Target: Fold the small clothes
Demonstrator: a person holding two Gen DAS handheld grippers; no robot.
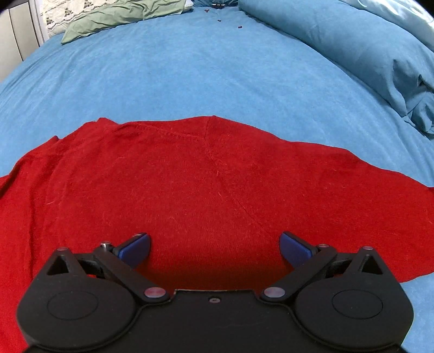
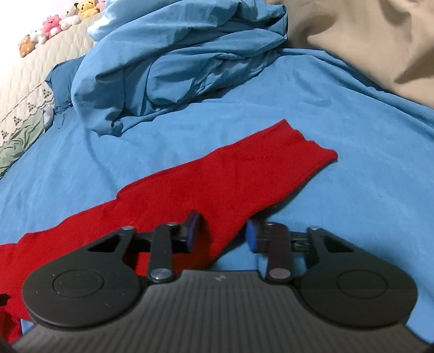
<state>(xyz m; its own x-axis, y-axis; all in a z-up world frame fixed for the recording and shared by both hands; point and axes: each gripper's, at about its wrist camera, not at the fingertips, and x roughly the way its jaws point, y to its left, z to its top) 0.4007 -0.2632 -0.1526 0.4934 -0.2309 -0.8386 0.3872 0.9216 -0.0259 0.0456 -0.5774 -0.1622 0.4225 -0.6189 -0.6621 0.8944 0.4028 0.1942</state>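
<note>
A red knit garment (image 1: 190,184) lies spread flat on the blue bed sheet (image 1: 176,76). My left gripper (image 1: 215,248) hovers over its near part, jaws wide open and empty. In the right wrist view one long red sleeve (image 2: 244,168) stretches away to the upper right, its cuff end lying flat. My right gripper (image 2: 221,233) is open, its blue pads either side of the sleeve's near edge, holding nothing.
A bunched blue duvet (image 2: 176,62) lies beyond the sleeve, also at the right in the left wrist view (image 1: 366,49). A green cloth (image 1: 116,16) lies at the far left. A beige pillow (image 2: 366,35) and plush toys (image 2: 51,24) sit at the bed's edges.
</note>
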